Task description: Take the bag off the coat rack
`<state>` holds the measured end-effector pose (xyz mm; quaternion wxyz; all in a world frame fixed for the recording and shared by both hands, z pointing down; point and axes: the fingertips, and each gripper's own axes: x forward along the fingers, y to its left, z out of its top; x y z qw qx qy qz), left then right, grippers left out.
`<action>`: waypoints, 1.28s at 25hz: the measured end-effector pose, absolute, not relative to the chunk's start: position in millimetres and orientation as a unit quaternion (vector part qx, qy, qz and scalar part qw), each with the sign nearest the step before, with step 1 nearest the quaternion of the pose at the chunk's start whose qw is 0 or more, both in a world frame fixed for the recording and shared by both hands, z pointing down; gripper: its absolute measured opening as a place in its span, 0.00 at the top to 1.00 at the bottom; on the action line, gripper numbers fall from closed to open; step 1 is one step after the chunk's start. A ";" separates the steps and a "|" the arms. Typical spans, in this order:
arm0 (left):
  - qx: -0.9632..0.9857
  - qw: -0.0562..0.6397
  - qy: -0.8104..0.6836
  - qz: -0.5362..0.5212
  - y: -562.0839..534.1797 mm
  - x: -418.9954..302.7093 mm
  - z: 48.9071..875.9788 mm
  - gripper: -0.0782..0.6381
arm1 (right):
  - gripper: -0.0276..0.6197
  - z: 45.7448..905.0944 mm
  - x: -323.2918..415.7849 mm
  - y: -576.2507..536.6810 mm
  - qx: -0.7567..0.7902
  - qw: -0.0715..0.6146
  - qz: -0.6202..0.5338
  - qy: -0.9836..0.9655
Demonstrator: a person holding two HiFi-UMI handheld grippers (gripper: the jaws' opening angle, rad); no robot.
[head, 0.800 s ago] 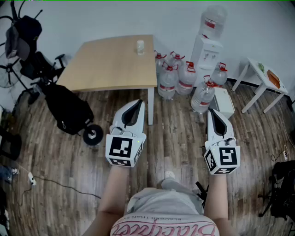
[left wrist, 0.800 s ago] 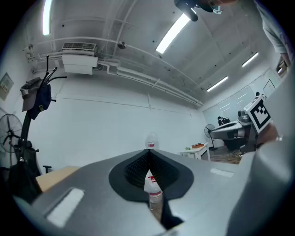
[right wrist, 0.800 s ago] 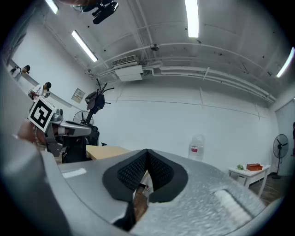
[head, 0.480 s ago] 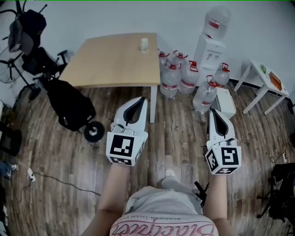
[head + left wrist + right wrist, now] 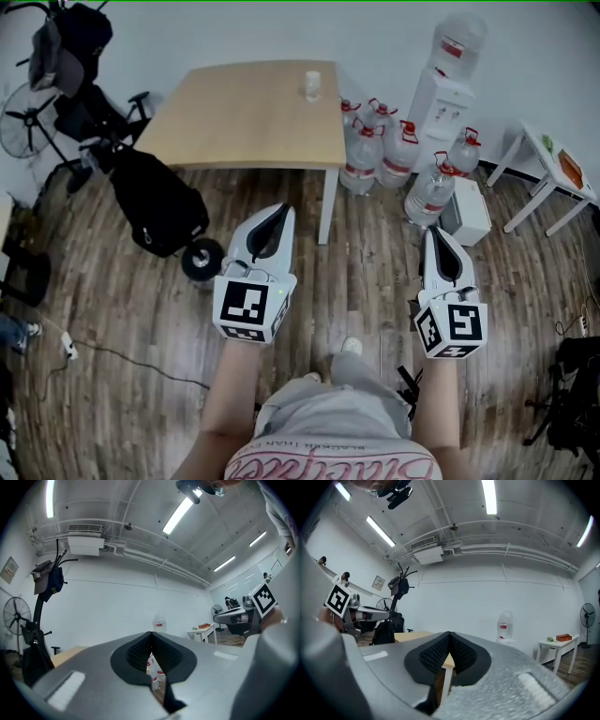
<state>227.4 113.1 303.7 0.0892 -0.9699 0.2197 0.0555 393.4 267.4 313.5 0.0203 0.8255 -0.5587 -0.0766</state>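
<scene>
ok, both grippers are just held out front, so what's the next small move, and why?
Probably a turn and step left, toward the coat rack. The bag hangs near its top, far off to the left and apart from both grippers. The left gripper and right gripper are shut, empty, and aimed toward the table instead.

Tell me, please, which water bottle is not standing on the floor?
The bottle atop the white dispenser; the red-capped others stand on the floor beside it.

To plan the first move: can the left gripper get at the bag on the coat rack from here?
Probably not yet: the left gripper is shut, and the bag hangs well away on the coat rack, beyond a black wheeled cart.
</scene>
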 end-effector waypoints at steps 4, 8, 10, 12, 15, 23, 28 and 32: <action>-0.966 0.081 0.238 0.051 97.9 212.1 305.7 0.88 | 0.95 310.3 386.1 248.2 0.816 0.018 -0.074 -0.573; -0.960 0.076 0.265 0.054 78.7 197.9 301.2 0.88 | 0.95 307.6 380.1 221.1 0.801 0.021 -0.075 -0.594; -0.956 0.078 0.277 0.054 69.9 188.7 300.2 0.88 | 0.95 307.9 373.6 205.8 0.791 0.021 -0.075 -0.607; -0.953 0.077 0.288 0.054 59.1 178.7 300.4 0.88 | 0.95 308.1 365.5 189.6 0.782 0.020 -0.075 -0.618; -0.949 0.078 0.301 0.046 41.8 168.6 305.6 0.88 | 0.95 313.2 357.2 165.1 0.771 0.018 -0.072 -0.632; -0.940 0.073 0.333 0.032 -18.2 143.9 310.4 0.88 | 0.95 316.0 330.3 80.0 0.738 0.017 -0.069 -0.671; -0.935 0.067 0.349 0.018 -62.2 131.1 314.6 0.88 | 0.95 315.2 319.1 25.8 0.721 0.014 -0.064 -0.690; -0.930 0.064 0.362 0.018 -97.2 120.9 309.5 0.88 | 0.95 311.0 313.0 -14.4 0.710 0.007 -0.060 -0.702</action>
